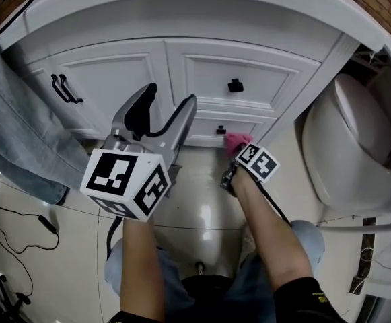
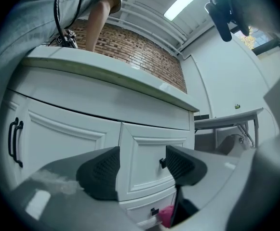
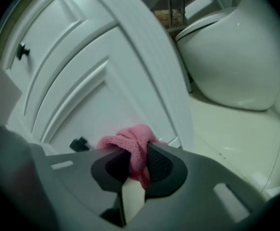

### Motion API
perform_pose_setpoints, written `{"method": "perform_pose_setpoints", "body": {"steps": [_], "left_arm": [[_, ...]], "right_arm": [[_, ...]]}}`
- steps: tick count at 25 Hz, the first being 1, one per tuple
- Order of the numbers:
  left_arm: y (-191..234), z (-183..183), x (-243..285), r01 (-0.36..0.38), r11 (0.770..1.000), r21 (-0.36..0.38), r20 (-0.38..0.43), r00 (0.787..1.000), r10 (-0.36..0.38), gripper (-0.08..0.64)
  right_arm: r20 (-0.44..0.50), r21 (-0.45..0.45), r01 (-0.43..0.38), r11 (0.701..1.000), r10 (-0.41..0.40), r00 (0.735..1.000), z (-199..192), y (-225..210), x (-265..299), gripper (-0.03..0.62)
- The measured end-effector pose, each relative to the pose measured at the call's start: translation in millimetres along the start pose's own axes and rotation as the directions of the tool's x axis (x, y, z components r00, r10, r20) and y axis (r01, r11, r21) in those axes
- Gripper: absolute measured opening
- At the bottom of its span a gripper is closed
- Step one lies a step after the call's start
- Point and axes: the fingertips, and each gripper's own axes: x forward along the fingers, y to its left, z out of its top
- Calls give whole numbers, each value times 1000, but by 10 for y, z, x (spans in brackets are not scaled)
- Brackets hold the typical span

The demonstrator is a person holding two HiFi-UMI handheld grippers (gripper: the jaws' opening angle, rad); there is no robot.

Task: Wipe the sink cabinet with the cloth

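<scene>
The white sink cabinet [image 1: 182, 66] fills the top of the head view, with panelled doors and drawers [image 2: 149, 153]. My right gripper [image 3: 132, 165] is shut on a pink cloth [image 3: 130, 143], which presses against the cabinet's lowest drawer front [image 3: 96, 114] close to its black knob [image 3: 78, 144]. In the head view the pink cloth [image 1: 236, 142] shows just beyond the right gripper's marker cube [image 1: 257, 161]. My left gripper [image 1: 168, 110] is held up in front of the cabinet, open and empty; the same left gripper [image 2: 140, 165] frames the upper drawer and its knob [image 2: 162, 163].
A white toilet [image 1: 357, 147] stands right of the cabinet, close to the corner. Black handles [image 1: 64, 87] sit on the left door. A person in jeans [image 1: 13, 113] stands at the left. A cable [image 1: 20, 221] lies on the glossy tiled floor [image 1: 195, 200].
</scene>
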Motion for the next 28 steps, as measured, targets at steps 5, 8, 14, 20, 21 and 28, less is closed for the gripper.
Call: {"method": "perform_pose_setpoints", "body": {"steps": [5, 8, 14, 20, 21, 28], "left_arm": [[-85, 21, 51, 15, 999, -29, 18, 1000, -15, 301], [-103, 9, 44, 17, 1000, -27, 14, 1000, -16, 301], [68, -9, -72, -36, 999, 10, -14, 999, 37, 301], [160, -51, -186, -54, 997, 52, -53, 997, 57, 301], [178, -46, -191, -53, 997, 56, -54, 997, 56, 301], [-29, -190, 36, 9, 1000, 24, -66, 998, -8, 301]], "right_arm": [[78, 39, 41, 998, -43, 996, 494, -461, -159, 52], [42, 2, 14, 1000, -14, 999, 334, -351, -91, 52], [-243, -46, -357, 933, 336, 910, -849, 818, 260, 52], [-314, 4, -520, 854, 495, 810, -1495, 1608, 364, 49], [-300, 23, -513, 858, 495, 815, -1477, 1635, 390, 49], [-170, 19, -205, 979, 205, 964, -702, 350, 426, 49]]}}
